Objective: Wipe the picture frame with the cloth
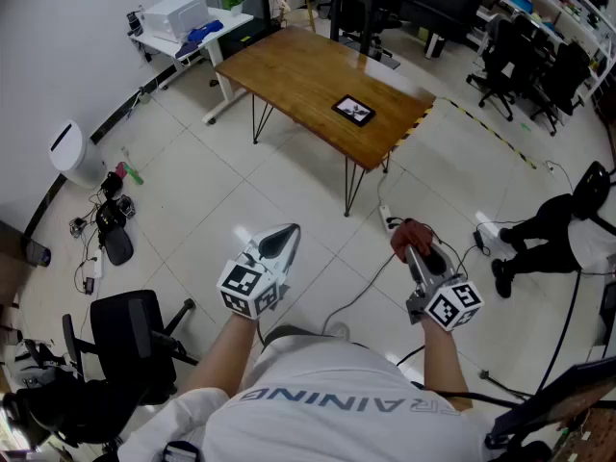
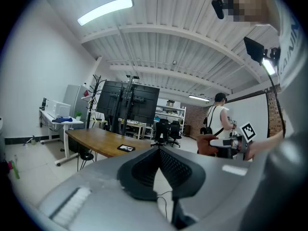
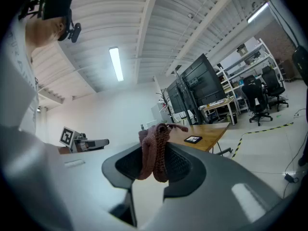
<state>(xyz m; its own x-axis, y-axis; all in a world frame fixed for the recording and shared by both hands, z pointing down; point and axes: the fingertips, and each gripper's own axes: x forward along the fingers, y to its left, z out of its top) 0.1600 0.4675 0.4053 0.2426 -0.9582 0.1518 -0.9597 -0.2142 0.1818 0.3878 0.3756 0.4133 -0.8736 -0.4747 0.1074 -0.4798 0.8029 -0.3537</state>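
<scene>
Wiping looks not yet begun: the picture frame (image 1: 353,110) lies on the wooden desk (image 1: 289,70) at upper middle of the head view, well apart from the right gripper (image 1: 414,242), jaws clenched on the reddish cloth (image 3: 154,153), and the left gripper (image 1: 282,239), jaws together on nothing.

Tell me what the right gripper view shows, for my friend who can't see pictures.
The right gripper is shut on a reddish-brown knitted cloth that bunches up between its jaws. Farther off stands a wooden table with a small picture frame lying flat on top, in a big room with dark screens and office chairs.
</scene>
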